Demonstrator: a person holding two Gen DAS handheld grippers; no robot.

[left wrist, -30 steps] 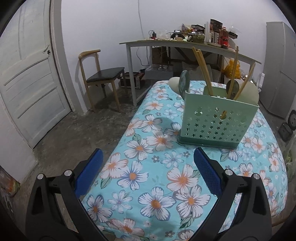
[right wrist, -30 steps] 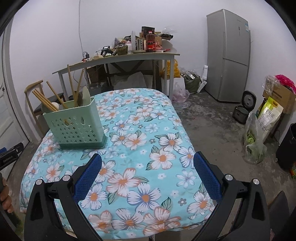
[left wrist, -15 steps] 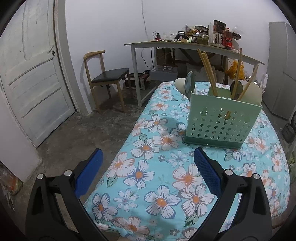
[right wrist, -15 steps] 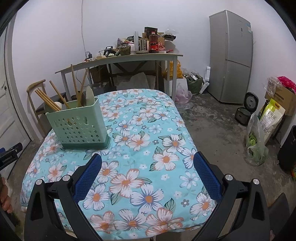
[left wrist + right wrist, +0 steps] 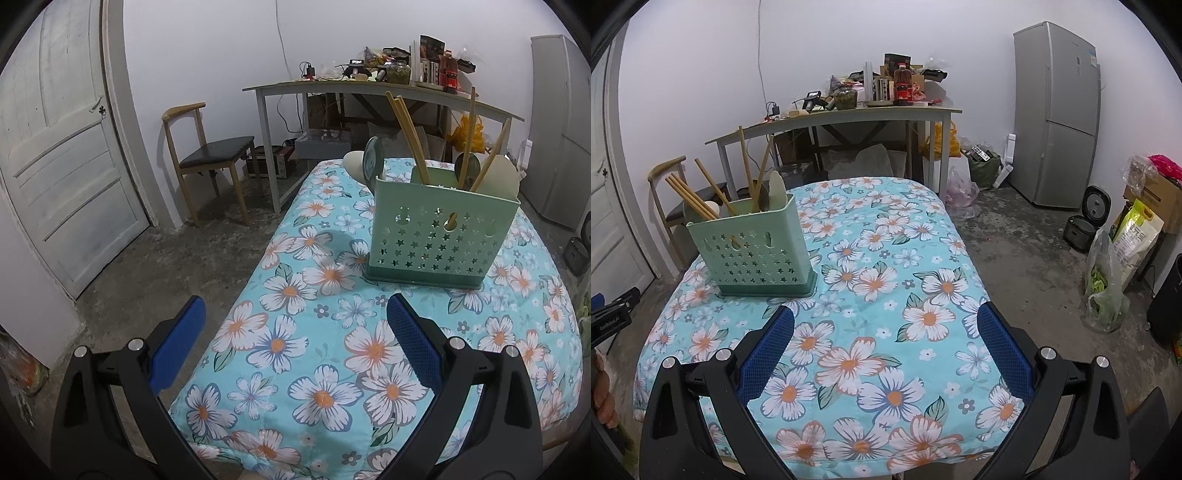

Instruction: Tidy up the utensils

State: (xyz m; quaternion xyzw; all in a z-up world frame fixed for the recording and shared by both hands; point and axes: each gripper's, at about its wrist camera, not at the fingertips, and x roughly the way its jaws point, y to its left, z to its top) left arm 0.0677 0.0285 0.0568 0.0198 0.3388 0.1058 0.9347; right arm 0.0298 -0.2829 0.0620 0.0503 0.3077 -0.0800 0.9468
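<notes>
Table [image 5: 923, 236] covered edge to edge by turquoise floral cloth [image 5: 871, 332]. One item stands directly on it: mint-green perforated utensil caddy [image 5: 757, 254], upright on darker green base, toward the left side in the right wrist view. Behind the caddy, pale rounded objects [image 5: 352, 164], possibly spoons; unclear whether they touch the cloth.

Mint-green perforated plastic utensil caddy [image 5: 441, 236] upright on floral-clothed table [image 5: 317, 369], ahead-right of left gripper [image 5: 295, 334], ahead-left of right gripper [image 5: 885, 338]. Wooden chopsticks [image 5: 701, 197] inside caddy, leaning. Cluttered grey desk [image 5: 849, 116] behind table.
</notes>
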